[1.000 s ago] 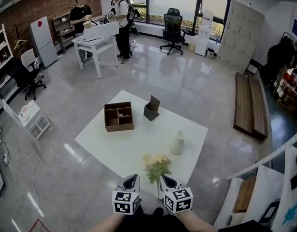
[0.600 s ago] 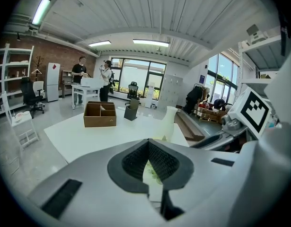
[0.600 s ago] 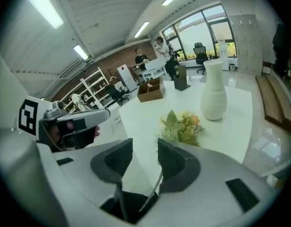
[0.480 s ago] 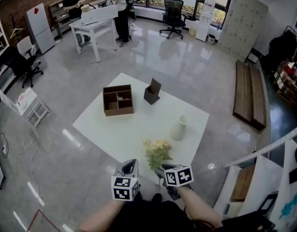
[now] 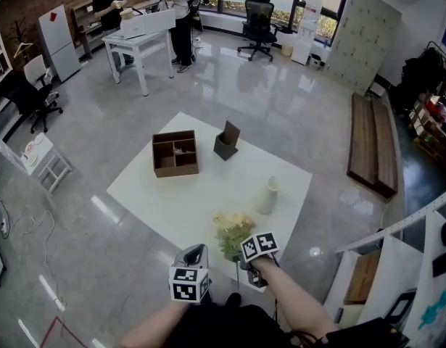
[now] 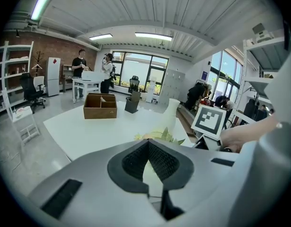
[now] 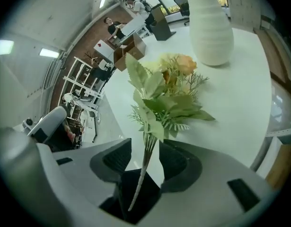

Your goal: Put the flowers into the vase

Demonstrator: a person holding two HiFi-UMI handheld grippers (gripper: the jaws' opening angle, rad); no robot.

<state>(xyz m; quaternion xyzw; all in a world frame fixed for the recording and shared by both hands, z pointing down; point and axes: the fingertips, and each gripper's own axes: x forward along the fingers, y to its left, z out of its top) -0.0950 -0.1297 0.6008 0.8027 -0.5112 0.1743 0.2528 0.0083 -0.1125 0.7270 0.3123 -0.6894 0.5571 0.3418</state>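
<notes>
A bunch of pale yellow flowers [image 5: 232,230] with green leaves lies on the white table [image 5: 208,187] near its front corner. A cream vase [image 5: 266,195] stands upright just behind it. My right gripper [image 5: 244,263] tilts down at the stem end. In the right gripper view the thin stem [image 7: 144,162] runs between the jaws of the right gripper [image 7: 144,150]. Those jaws are opening, and the pads do not press the stem. The blooms [image 7: 166,89] and the vase [image 7: 209,32] lie ahead. My left gripper [image 5: 196,249] hovers beside them, its jaws [image 6: 147,143] shut on nothing.
A brown wooden compartment box [image 5: 175,153] and a dark angled holder [image 5: 226,145] stand on the table's far half. Two people stand at a white desk [image 5: 139,38] at the back left. An office chair [image 5: 257,31] and a wooden bench [image 5: 371,154] stand on the floor beyond.
My right gripper has dropped and tipped downward at the flowers' stem end, and its jaws have gone from shut to apart around the stem. The left gripper has sunk slightly.
</notes>
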